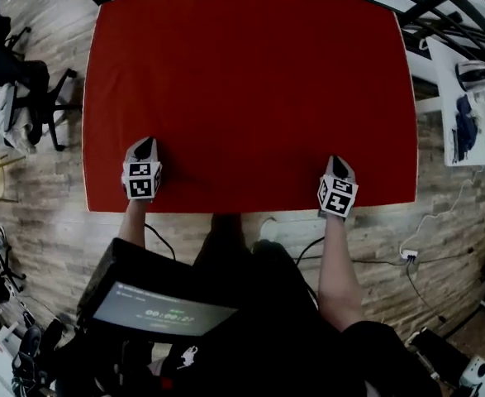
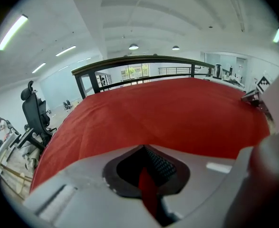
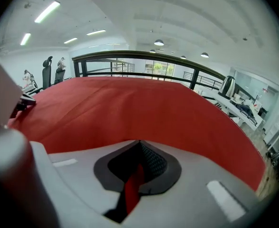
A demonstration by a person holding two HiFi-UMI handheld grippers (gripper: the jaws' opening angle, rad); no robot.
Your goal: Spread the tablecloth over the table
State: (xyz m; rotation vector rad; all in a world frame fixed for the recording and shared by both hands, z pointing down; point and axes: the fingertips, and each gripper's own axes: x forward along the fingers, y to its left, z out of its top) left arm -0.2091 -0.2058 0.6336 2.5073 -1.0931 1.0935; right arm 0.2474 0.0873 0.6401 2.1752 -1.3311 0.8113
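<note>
Fingers on the left gripper (image 1: 145, 149) are squeezed together on a thin fold of red fabric, and the right gripper (image 1: 337, 169) matches it: jaws closed on a pinch of the same cloth. Both sit at the near edge, well apart, one towards each near corner. That looks like the reason for the two-handed hold, because pulling from two spread points keeps the hem straight and the sheet taut. Each gripper tilts down and away from the person, so the pinched hem lies low against the near edge rather than lifted off it. From there the tablecloth (image 1: 250, 89) runs out flat and smooth, with only faint creases, and covers the whole top, so the table itself can't be seen beneath it. I'd say the spreading is nearly done, with only letting go of the hem remaining. Past the far edge stands a dark railing (image 2: 139, 61), with an office chair (image 2: 32, 113) off to the left.
</note>
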